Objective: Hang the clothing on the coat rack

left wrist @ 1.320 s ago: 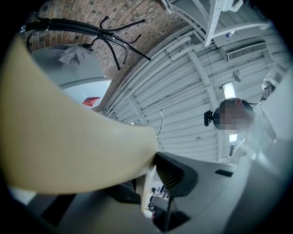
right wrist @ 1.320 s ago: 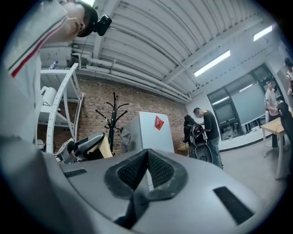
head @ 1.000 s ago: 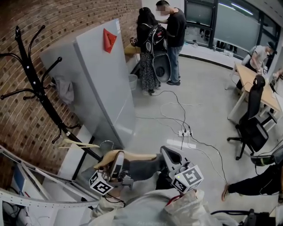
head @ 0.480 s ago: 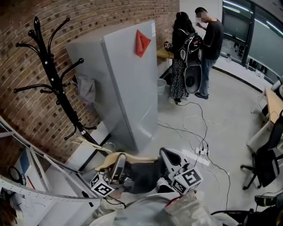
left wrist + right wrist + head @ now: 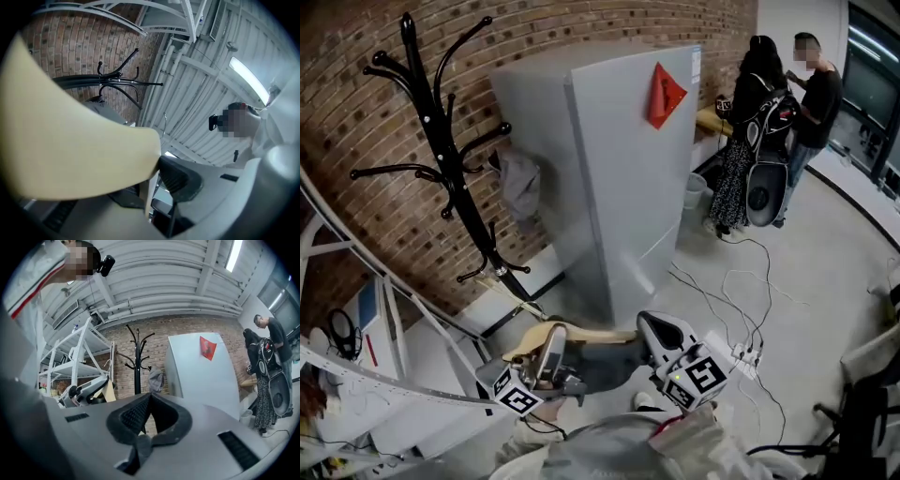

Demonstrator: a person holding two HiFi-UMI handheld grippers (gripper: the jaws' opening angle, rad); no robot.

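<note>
Head view: clothing (image 5: 605,361) is draped on a hanger (image 5: 581,332), low and well apart from the coat rack (image 5: 441,141), which is seen nearer centre than a second ago.
Left gripper view: the left gripper (image 5: 154,176) is clamped on the hanger's end. A slide-off is judged likely if the hanger is tipped.
Right gripper view: the right gripper (image 5: 149,398) is closed, with nothing seen between its jaws.

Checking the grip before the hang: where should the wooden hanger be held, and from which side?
The wooden hanger's bare left end, from below on the person's side, as the left gripper is clamped. That end is broad and flat, so pads seat well; the dark garment hangs under the middle, and the top should be free for the coat rack.
</note>
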